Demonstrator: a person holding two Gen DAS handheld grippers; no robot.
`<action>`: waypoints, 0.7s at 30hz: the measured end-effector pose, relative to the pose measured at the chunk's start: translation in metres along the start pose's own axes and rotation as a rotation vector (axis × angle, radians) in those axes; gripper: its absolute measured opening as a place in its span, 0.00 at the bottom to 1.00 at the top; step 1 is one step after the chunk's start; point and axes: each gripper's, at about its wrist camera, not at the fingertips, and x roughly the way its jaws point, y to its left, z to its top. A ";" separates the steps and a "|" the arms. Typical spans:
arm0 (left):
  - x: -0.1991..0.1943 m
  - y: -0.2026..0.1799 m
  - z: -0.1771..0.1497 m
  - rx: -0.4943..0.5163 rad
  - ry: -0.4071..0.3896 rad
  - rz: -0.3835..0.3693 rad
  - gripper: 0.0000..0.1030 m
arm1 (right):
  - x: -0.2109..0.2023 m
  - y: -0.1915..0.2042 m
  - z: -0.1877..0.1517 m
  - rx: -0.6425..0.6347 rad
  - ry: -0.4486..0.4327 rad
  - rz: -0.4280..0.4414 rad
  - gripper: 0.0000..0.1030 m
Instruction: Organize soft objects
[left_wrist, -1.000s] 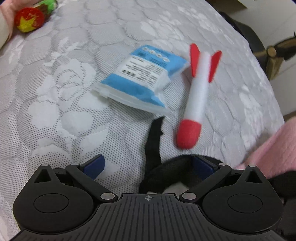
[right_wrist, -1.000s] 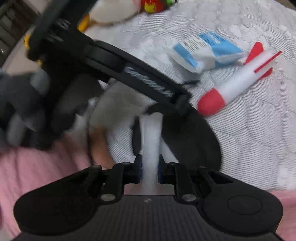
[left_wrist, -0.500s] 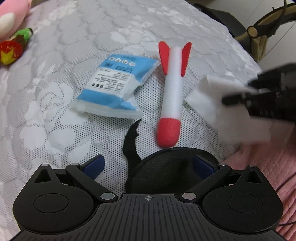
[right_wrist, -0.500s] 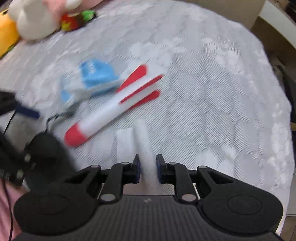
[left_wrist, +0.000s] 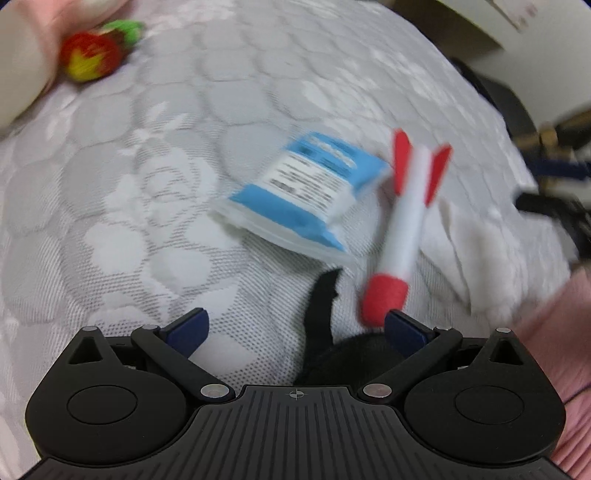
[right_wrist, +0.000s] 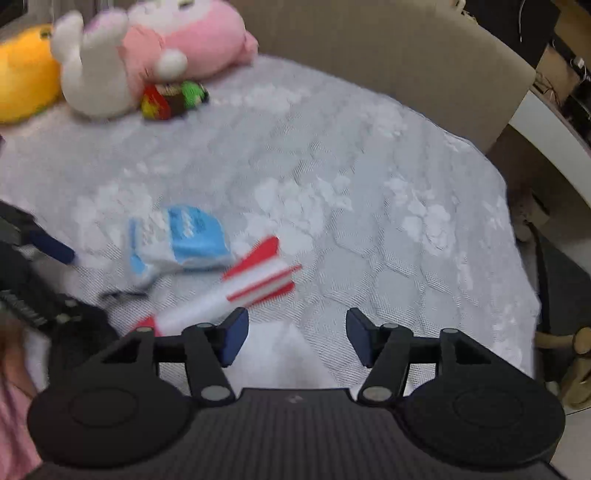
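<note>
Both the right tool (right_wrist: 291, 338) and the left tool (left_wrist: 295, 328) are gaping apart, gripping nothing. A white cloth (right_wrist: 273, 354) is lying under the right one on the bed (right_wrist: 369, 206); the foam rocket (right_wrist: 236, 295) and blue packet (right_wrist: 181, 240) are resting beyond, with plush toys (right_wrist: 147, 62) sitting farthest.

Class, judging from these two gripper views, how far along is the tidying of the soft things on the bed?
Done: plush toys sit grouped at the bed's far end. In hand: nothing; the right gripper is open over a white cloth, and the left gripper is open. Left: the foam rocket, blue packet and black item.
</note>
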 end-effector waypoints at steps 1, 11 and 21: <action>-0.005 0.007 0.000 -0.037 -0.010 -0.013 1.00 | -0.001 0.000 0.000 0.026 0.005 0.041 0.62; -0.018 0.027 -0.001 -0.165 -0.031 -0.055 1.00 | -0.009 0.131 -0.078 -0.449 0.020 0.181 0.62; -0.022 0.031 -0.002 -0.180 -0.051 -0.044 1.00 | 0.018 0.169 -0.074 -0.636 -0.005 0.138 0.59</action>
